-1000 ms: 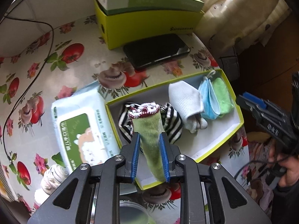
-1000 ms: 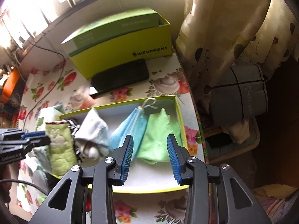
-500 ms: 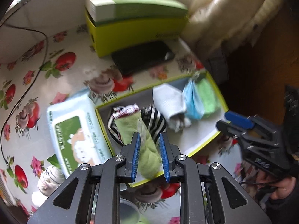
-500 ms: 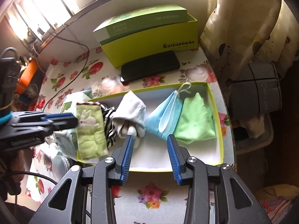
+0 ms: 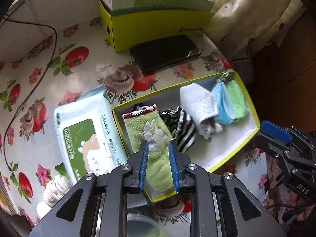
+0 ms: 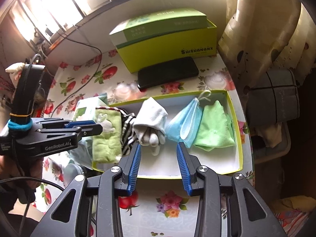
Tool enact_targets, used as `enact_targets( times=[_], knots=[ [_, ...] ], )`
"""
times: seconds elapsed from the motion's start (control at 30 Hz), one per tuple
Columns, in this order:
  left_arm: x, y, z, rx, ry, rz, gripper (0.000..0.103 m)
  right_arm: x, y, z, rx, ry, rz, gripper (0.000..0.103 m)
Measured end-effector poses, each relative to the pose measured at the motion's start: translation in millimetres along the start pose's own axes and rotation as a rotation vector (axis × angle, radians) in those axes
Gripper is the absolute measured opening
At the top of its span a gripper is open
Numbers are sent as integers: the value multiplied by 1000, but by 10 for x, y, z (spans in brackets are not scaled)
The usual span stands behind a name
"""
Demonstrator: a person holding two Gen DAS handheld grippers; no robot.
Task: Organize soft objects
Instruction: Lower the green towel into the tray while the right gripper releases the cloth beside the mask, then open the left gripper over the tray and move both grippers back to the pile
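The left gripper (image 5: 158, 165) has its jaws closed on a green sock (image 5: 152, 138) with a white rabbit on it, gripping it about midway along; the sock's red-trimmed cuff lies ahead of the jaws at the left end of a shallow yellow-edged box (image 5: 227, 161) on a desk (image 5: 65, 63) covered in a tomato-and-mushroom print. Just to the right of those jaws inside the box lies a black-and-white striped cloth (image 5: 183, 130), then a white glove (image 5: 201, 108), a blue face mask (image 5: 223, 102) and a green cloth (image 5: 238, 100) at the far right end. The right gripper (image 6: 159, 163) hovers over the near edge of the box with its jaws partly open and nothing between them, the glove's fingers just ahead. A pack of wet wipes (image 5: 85, 136) rests to the left of the left jaws, touching the box wall. Beyond the box, well ahead of both pairs of jaws, a dark phone (image 6: 167, 73) lies in front of a yellow-green carton (image 6: 167, 39).
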State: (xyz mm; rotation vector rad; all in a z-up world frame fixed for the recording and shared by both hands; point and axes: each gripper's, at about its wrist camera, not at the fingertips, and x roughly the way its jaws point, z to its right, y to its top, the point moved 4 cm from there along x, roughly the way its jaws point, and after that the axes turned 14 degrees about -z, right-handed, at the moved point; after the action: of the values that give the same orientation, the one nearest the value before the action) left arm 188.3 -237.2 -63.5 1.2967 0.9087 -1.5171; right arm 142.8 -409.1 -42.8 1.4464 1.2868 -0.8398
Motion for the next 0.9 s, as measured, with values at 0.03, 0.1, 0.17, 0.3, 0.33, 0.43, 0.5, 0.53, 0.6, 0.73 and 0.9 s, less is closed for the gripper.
enact_targets(
  times=[0.03, 0.1, 0.17, 0.3, 0.33, 0.43, 0.5, 0.53, 0.6, 0.73, 0.9],
  knots=[
    [-66, -29, 17, 2, 0, 14, 22, -17, 4, -20, -3, 1, 2, 36],
    [-175, -73, 30, 3, 10, 37, 22, -60, 7, -75, -13, 3, 7, 36],
    [-297, -131, 33, -2, 20, 59, 22, -99, 0, -135, -21, 6, 11, 36],
    [-492, -245, -18, -19, 27, 96, 22, -175, -24, -279, -47, 13, 18, 36],
    [-547, -293, -50, -27, 24, 107, 22, -186, -35, -322, -54, 15, 17, 37],
    [-644, -406, -129, -47, 27, 126, 22, -205, -78, -459, -77, 24, 14, 40],
    [-691, -489, -187, -62, 29, 135, 22, -211, -115, -560, -93, 32, 11, 43],
    [-717, -549, -230, -73, 30, 139, 22, -211, -134, -612, -102, 37, 9, 44],
    [-740, -643, -281, -88, 33, 145, 22, -209, -170, -700, -119, 39, 6, 46],
    [-780, -845, -421, -130, 28, 152, 22, -189, -234, -894, -149, 45, -4, 50],
    [-791, -1094, -581, -174, 25, 153, 22, -166, -329, -1132, -183, 64, -16, 52]
  ],
)
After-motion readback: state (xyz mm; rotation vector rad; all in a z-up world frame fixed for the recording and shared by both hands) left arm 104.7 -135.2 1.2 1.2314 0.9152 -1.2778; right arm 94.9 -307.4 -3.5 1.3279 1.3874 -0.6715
